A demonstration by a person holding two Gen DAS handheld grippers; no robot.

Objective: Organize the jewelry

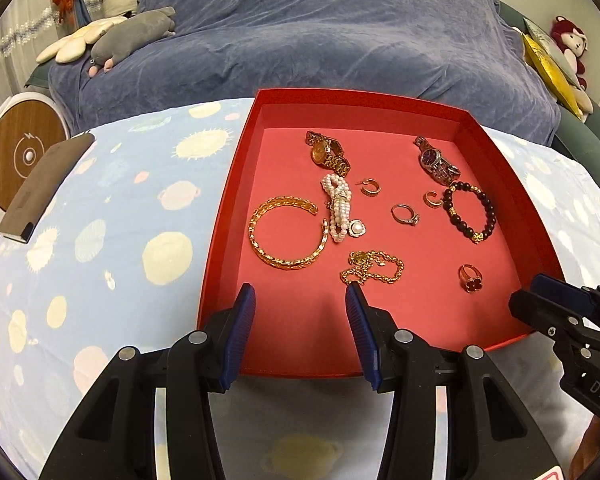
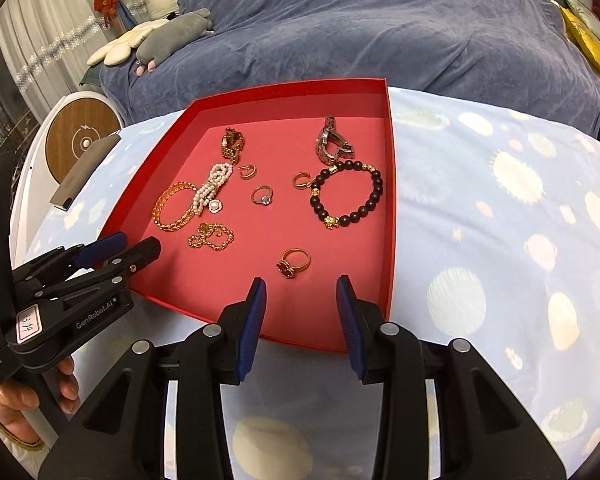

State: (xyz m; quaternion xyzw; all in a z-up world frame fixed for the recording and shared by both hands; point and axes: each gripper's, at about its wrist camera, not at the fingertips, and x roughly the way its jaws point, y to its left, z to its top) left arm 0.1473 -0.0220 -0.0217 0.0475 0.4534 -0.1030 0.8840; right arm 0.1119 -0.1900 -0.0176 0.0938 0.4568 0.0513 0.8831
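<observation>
From the left wrist camera, I see my left gripper (image 1: 300, 294) hovering over the near edge of a shallow red tray (image 1: 228, 184), its fingers apart with nothing between them. The tray sits on a pale blue cloth (image 1: 112, 216) printed with planets. Inside it the jewelry lies loose and unsorted: a gold watch (image 1: 327, 153), a silver watch (image 1: 436, 160), a pearl bracelet (image 1: 338, 208), a gold bangle (image 1: 286, 232), a gold chain (image 1: 372, 268), a dark bead bracelet (image 1: 470, 212), two small hoop earrings, a stone ring (image 1: 406, 215) and a red-faced ring (image 1: 471, 278). I judge the organizing has barely begun; every piece remains to be placed.

From the right wrist camera, my right gripper (image 2: 301, 294) also hangs with its fingers apart and empty, just short of the red-faced ring. The left gripper shows at the tray's left edge, a hand (image 2: 20, 396) beneath it. No second container is visible.
</observation>
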